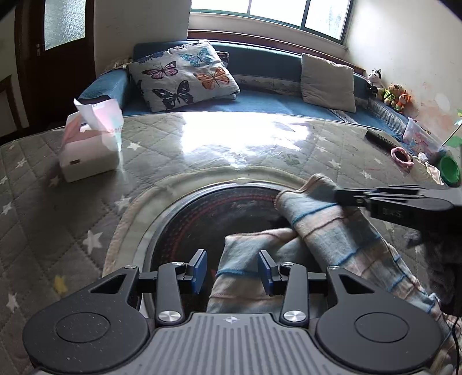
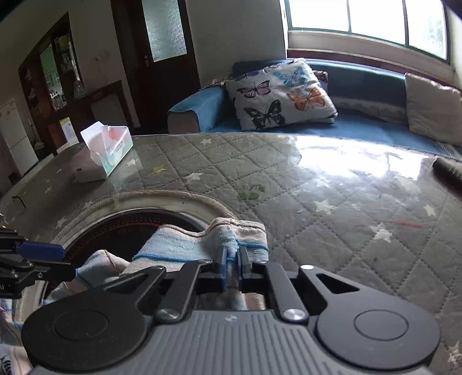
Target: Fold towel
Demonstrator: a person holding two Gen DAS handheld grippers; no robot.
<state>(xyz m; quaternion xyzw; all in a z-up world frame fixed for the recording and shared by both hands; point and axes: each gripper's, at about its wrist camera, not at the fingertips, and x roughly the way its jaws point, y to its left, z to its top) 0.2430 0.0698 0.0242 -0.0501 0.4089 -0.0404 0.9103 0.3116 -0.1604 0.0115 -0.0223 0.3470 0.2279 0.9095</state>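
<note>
Quilted star-print table cover point(image 1: 43, 219) under a clear glossy sheet is filling most of both views, glare from the window point(image 1: 271, 11) sitting on it. Blue sofa point(image 1: 260, 101) is running along the far edge, carrying a butterfly-print cushion point(image 1: 184, 75) and a plain beige cushion point(image 1: 327, 82). A round dark inset plate point(image 1: 208, 219) with a metal rim is sitting in a cutout of the cover.

Striped towel point(image 1: 332, 230), pale blue and beige with blue lines, is lying bunched partly over the dark plate and partly on the cover at its right side, one corner lifted. Right gripper point(image 2: 231, 259) is pinching that raised towel edge, jaws nearly closed with the cloth between the blue pads. Left gripper point(image 1: 232, 271) is sitting over another towel fold, jaws spread wide, pads either side of the cloth and not touching it.

White tissue box point(image 1: 89, 155) with a tissue sticking up is standing at the far left of the table. Small stuffed toys point(image 1: 389, 92) are lining the sofa's far right end. Green cup point(image 1: 449, 170), pink scrunchie point(image 1: 401, 157) and a dark remote-like bar point(image 1: 378, 137) are lying at the table's right edge.
</note>
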